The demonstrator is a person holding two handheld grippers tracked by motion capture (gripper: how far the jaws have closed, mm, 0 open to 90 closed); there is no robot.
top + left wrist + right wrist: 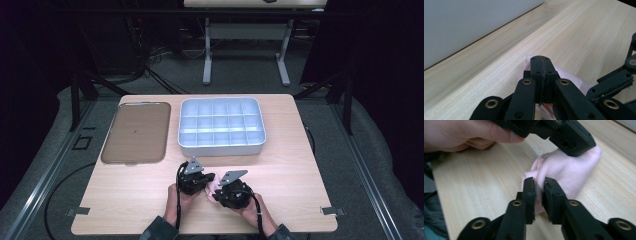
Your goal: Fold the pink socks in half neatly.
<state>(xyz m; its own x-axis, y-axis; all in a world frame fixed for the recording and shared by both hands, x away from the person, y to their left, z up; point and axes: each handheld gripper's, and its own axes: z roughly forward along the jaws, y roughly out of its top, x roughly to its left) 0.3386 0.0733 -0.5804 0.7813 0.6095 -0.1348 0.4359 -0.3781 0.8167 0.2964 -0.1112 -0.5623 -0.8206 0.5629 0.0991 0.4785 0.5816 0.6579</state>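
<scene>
You have two grippers at work — the left gripper (210, 177) and the right gripper (216, 194) — one in each of your two hands. Between them lies one pink cloth (564, 173). On the one wooden table (290, 165) sit one white divided bin (221, 147) (compartments too small to count surely) and one flat brown tray (136, 132).
</scene>
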